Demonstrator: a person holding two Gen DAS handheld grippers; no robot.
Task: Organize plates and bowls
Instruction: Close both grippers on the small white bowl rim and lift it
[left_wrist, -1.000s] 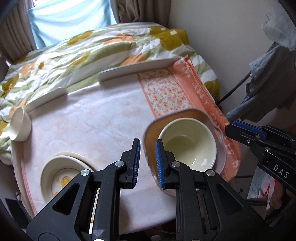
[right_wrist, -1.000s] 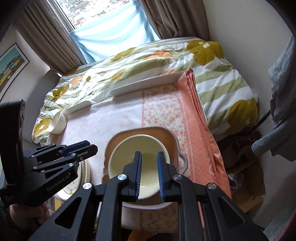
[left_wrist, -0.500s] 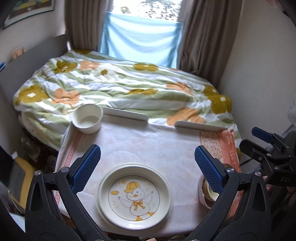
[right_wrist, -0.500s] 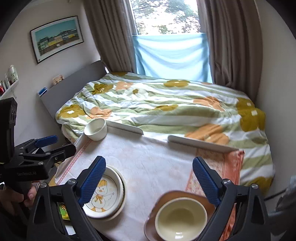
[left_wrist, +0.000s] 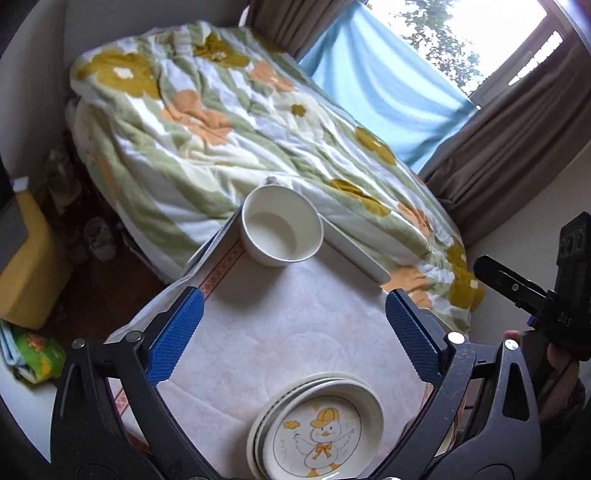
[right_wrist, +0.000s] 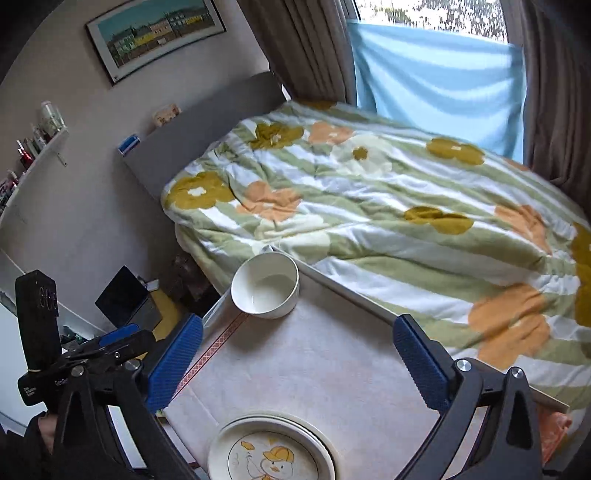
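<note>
Both my grippers, left (left_wrist: 293, 339) and right (right_wrist: 297, 363), spread wide, holding nothing. Bowl (left_wrist: 281, 226) ahead, at far table (left_wrist: 295, 314) corner; 2 plates (left_wrist: 317, 432) stacked below fingers. Next, likely: reach forward, pinch bowl rim.

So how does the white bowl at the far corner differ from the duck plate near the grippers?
The white bowl is deep with tall sides; the duck plate is flat and shallow. The bowl is plain inside, while the plate carries a cartoon duck in a yellow cap. The bowl stands alone at the table's far corner; the plate tops a small stack of plates at the near edge. Both are pale, upright and untouched, with neither gripper holding them.
</note>
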